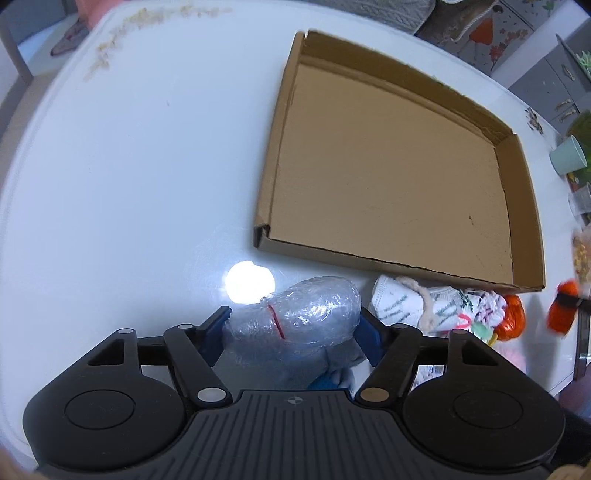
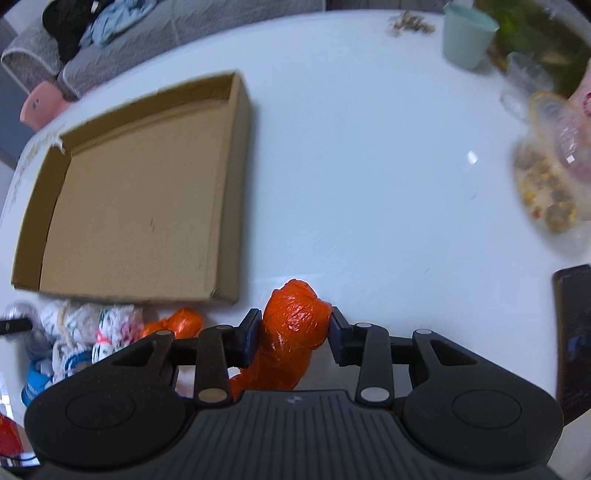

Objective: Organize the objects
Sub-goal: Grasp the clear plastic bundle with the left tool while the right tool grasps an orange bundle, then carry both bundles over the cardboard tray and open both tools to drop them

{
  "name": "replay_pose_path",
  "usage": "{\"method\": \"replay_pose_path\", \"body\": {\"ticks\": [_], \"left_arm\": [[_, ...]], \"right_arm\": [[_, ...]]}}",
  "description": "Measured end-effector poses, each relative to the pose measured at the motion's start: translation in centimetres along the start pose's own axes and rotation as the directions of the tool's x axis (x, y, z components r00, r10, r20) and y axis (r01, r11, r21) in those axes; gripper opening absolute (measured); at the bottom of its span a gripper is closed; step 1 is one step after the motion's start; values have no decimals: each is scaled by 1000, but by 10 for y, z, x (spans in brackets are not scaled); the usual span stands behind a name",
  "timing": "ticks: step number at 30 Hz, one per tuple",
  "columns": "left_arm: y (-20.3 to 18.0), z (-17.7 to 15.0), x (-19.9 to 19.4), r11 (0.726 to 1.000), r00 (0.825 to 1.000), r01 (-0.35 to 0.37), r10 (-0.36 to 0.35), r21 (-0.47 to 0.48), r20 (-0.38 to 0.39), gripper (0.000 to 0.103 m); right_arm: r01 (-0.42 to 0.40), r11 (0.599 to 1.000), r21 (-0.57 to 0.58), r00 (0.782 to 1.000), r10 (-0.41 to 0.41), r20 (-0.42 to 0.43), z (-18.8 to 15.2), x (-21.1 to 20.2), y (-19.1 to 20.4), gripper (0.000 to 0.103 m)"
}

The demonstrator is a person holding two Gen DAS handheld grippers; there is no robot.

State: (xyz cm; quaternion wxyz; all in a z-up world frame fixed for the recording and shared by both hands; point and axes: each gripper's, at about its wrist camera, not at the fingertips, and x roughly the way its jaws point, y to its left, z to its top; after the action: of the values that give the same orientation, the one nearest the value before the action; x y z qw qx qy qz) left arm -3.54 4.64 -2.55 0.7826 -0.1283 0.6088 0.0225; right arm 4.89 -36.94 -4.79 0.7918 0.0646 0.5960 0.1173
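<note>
An empty shallow cardboard box (image 1: 388,177) lies on the white table; it also shows in the right wrist view (image 2: 140,206). My left gripper (image 1: 295,325) is shut on a clear rolled plastic bag (image 1: 314,310) just in front of the box's near wall. My right gripper (image 2: 293,328) is shut on an orange rolled plastic bag (image 2: 291,332) to the right of the box; this bag also shows blurred in the left wrist view (image 1: 563,312). A pile of patterned and orange bags (image 1: 461,306) lies along the box's near wall, and shows in the right wrist view (image 2: 110,325).
A mint cup (image 2: 467,35), clear containers (image 2: 554,122) with food and a dark phone (image 2: 574,343) stand at the table's right side. A sofa with clothes (image 2: 92,40) lies beyond the table's far edge. Crumbs (image 1: 110,55) dot the far left edge.
</note>
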Motion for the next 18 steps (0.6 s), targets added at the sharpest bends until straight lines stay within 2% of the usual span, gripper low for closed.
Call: {"method": "replay_pose_path", "body": {"ticks": [3,5,8,9,10,12,13,14,15,18], "left_arm": [[-5,15,-19,1000,996,7,-10,26,93,75],[-14,30,-34,998,984,19,-29,61,173,75],[-41,69,-37,988,961,-20,-24,156,276,75],[-47,81,-38,981,952,-42,-17,187,306,75],[-53,93,-35,977,944,-51,-20,207,328,75],[-58,110,-25,974,937,-54,-26,219,349,75],[-62,116,-18,970,936,-64,-24,236,350,75],[-62,119,-12,960,934,-88,-12,265,356,75],[-64,123,-3,951,934,-111,0,289,358,75],[-60,128,21,939,944,-93,-23,332,330,75]], "right_arm": [[-57,998,41,993,52,110,9,-25,-14,34],[-95,995,40,976,85,201,18,-42,-14,35],[-154,988,4,941,145,307,50,-42,26,35],[-168,986,-19,928,165,335,31,-49,53,35],[-187,981,-44,916,190,354,27,-50,66,35],[-233,969,-79,899,245,363,52,-36,76,36],[-256,962,-95,894,273,355,61,-36,95,36],[-274,955,-113,889,296,348,68,-27,97,36],[-279,952,-127,888,306,342,74,-16,106,36],[-283,944,-171,897,323,302,90,11,137,36]]}}
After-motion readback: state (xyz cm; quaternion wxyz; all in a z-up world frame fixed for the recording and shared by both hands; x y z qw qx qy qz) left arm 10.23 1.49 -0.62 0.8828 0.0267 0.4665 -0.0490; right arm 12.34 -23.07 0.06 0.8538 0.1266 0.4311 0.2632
